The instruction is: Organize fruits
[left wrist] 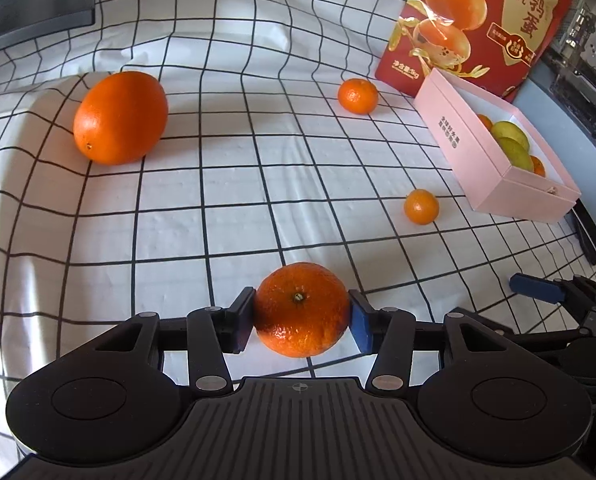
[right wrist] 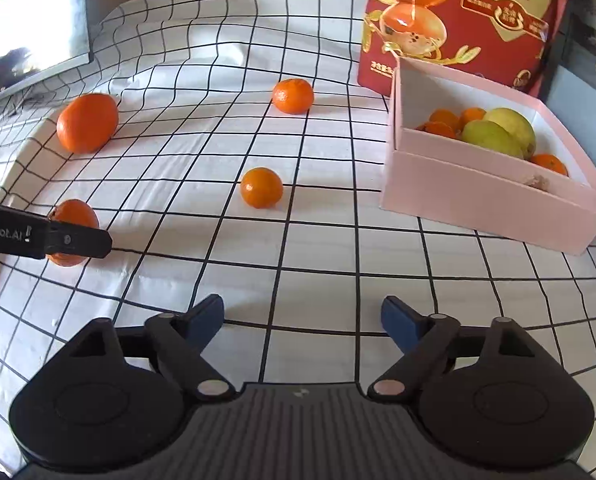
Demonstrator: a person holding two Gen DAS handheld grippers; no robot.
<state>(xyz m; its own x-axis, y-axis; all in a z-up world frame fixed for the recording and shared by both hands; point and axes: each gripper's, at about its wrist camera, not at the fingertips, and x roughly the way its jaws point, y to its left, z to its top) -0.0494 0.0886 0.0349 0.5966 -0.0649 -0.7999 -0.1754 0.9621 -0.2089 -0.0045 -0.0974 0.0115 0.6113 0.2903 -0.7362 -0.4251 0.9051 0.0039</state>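
The left gripper (left wrist: pixel 301 315) pinches a mandarin (left wrist: pixel 301 309) between its blue pads, stem end facing the camera, skin glossy and pebbled. The right gripper (right wrist: pixel 302 320) stands spread with nothing between its fingers. A large orange (left wrist: pixel 120 117) lies with its long axis tilted on the checked cloth (left wrist: pixel 218 200). The pink box (left wrist: pixel 494 168) holds green and orange fruit; the red bag (left wrist: pixel 478 20) behind it reads "鹌鹑蛋"

Daylight is flooding the checked cloth (left wrist: pixel 258 184), both views sharp

Soft shadows are falling beside each orange (left wrist: pixel 120 118); glare is washing out the screen (right wrist: pixel 30 28) at upper left and the foil on the red bag (right wrist: pixel 458 20). Grid lines are bowing hard toward the dark, vignetting corners.
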